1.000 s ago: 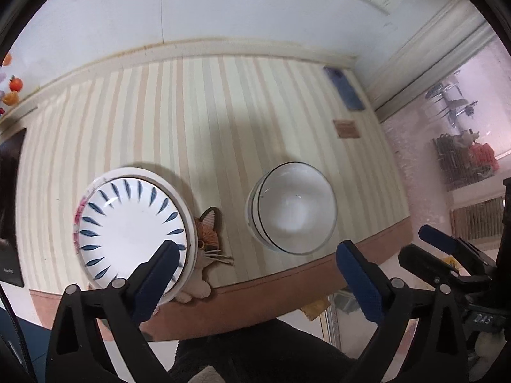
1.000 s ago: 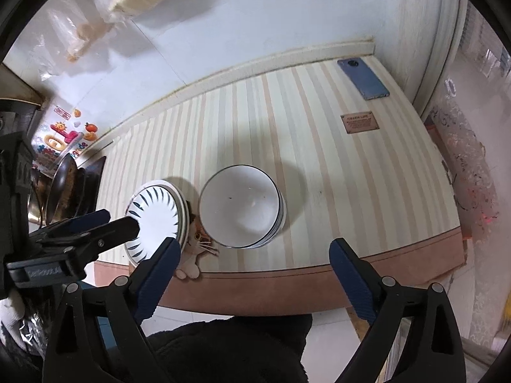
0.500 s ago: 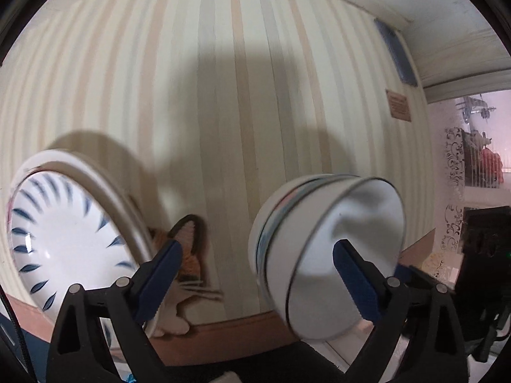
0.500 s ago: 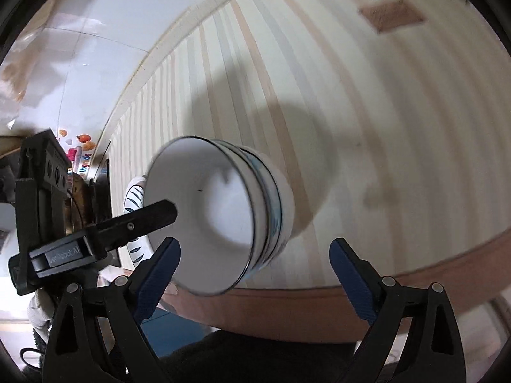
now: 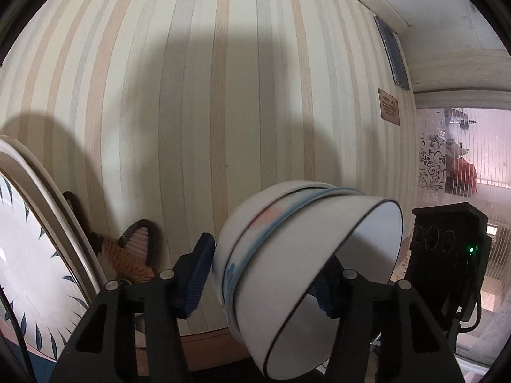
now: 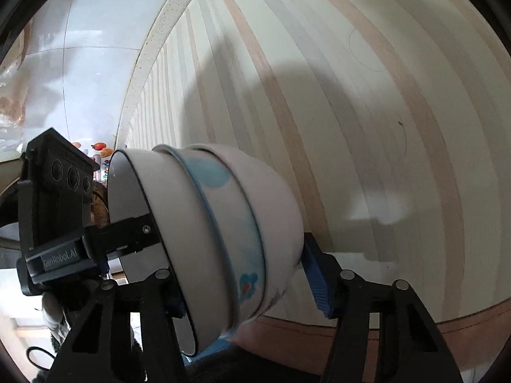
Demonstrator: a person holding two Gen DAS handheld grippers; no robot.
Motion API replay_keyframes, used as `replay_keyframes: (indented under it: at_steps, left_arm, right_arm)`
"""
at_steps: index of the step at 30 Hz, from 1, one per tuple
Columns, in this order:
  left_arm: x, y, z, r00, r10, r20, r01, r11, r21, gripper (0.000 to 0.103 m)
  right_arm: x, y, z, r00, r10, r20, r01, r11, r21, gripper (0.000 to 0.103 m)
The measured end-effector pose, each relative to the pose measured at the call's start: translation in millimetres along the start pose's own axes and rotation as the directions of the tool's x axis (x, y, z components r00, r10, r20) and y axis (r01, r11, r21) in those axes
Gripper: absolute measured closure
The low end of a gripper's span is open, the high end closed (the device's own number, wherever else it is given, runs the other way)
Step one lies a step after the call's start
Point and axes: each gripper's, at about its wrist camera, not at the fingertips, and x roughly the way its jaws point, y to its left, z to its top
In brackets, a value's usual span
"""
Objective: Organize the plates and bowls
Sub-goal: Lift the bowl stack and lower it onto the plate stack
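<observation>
A stack of three nested white bowls (image 5: 297, 255), the middle one with blue and pink marks, sits on the striped table near its front edge. My left gripper (image 5: 262, 271) straddles the stack, its blue pads on either side of it. My right gripper (image 6: 242, 274) straddles the same stack (image 6: 223, 223) from the other side. I cannot tell whether the pads press the bowls. A stack of white plates with blue leaf marks (image 5: 28, 249) lies at the left.
A knitted cat coaster (image 5: 134, 252) lies between plates and bowls. A blue phone (image 5: 392, 54) and a small brown card (image 5: 389, 106) lie at the table's far right. The brown table edge (image 6: 383, 328) runs just below the bowls.
Both grippers have come down from above the table to the bowl stack. Their jaws have narrowed around it from opposite sides.
</observation>
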Motion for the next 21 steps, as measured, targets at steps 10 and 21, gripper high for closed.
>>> replay_keyframes:
  at_steps: [10, 21]
  left_arm:
    - [-16, 0, -6, 0.998, 0.033, 0.061, -0.033, 0.999, 0.013, 0.051]
    - [-57, 10, -12, 0.989, 0.025, 0.147, -0.023, 1.0, -0.016, 0.051]
  right_arm:
    - [-3, 13, -1, 1.0, -0.018, 0.018, 0.019, 0.999, -0.05, 0.043]
    - [-11, 55, 4, 1.0, -0.022, 0.022, 0.025, 0.989, -0.143, 0.043]
